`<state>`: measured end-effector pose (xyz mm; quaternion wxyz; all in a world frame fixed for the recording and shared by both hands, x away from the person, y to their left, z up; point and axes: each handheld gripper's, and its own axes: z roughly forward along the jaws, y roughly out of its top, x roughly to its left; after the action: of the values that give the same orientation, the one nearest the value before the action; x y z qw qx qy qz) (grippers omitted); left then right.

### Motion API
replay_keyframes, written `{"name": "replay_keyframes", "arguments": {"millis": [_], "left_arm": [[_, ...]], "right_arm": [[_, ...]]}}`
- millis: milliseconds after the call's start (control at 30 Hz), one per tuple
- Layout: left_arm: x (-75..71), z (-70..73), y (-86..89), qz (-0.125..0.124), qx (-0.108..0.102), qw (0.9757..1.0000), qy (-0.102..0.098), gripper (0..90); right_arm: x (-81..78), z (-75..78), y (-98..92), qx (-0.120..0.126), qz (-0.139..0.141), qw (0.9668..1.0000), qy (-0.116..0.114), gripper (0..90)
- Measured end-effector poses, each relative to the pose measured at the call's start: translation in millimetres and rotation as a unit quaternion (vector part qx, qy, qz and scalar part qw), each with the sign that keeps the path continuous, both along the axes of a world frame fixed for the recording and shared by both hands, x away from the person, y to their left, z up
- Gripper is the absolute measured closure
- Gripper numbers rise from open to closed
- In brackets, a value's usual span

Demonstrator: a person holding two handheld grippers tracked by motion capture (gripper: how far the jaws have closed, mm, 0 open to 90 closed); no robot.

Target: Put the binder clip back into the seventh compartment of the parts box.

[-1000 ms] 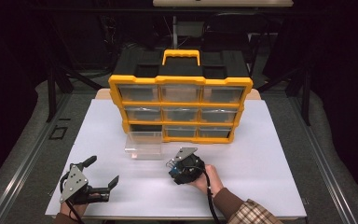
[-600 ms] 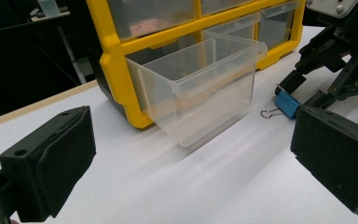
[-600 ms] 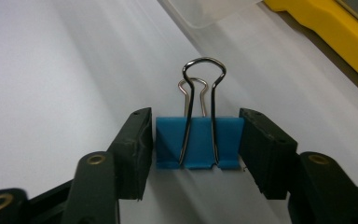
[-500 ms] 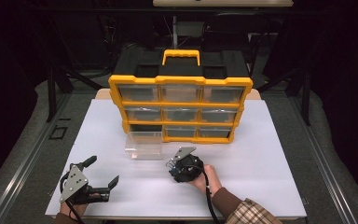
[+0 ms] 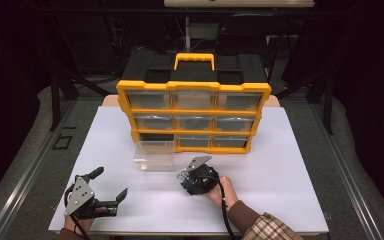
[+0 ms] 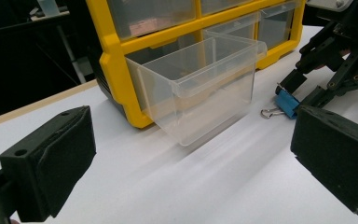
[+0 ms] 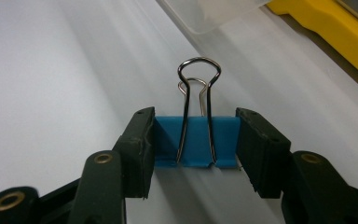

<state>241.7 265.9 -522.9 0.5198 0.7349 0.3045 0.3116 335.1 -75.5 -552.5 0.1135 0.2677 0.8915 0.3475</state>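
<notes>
Where the blue binder clip [image 7: 196, 142] sits square between the right gripper [image 7: 196, 149] fingers, both pads press its flat painted sides, the jaws having just closed onto it; it rests on the white bench [image 5: 290, 165], wire loops pointing away from the fingers. Judged light, stiff steel, slick on the paint; hold the body, not the springy loops. Beyond the fingertips stands the clear drawer [image 6: 200, 86], pulled from the yellow organizer [image 5: 195, 117]. Left gripper [image 6: 191, 163] fingers gape wide, empty, aimed at that drawer.
</notes>
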Motion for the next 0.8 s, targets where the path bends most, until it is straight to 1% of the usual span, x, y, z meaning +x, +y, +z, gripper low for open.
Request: {"name": "replay_keyframes", "arguments": {"millis": [333, 800], "left_arm": [[0.1, -0.1, -0.1, 0.000, -0.001, 1.0000, 0.000, 0.0], [0.1, -0.1, -0.1, -0.001, -0.001, 1.0000, 0.001, 0.0]], "right_arm": [[0.4, 4.5, -2.8, 0.004, -0.003, 1.0000, -0.001, 49.5], [1.2, 7.5, -5.3, 0.000, -0.008, 1.0000, -0.002, 49.5]]}}
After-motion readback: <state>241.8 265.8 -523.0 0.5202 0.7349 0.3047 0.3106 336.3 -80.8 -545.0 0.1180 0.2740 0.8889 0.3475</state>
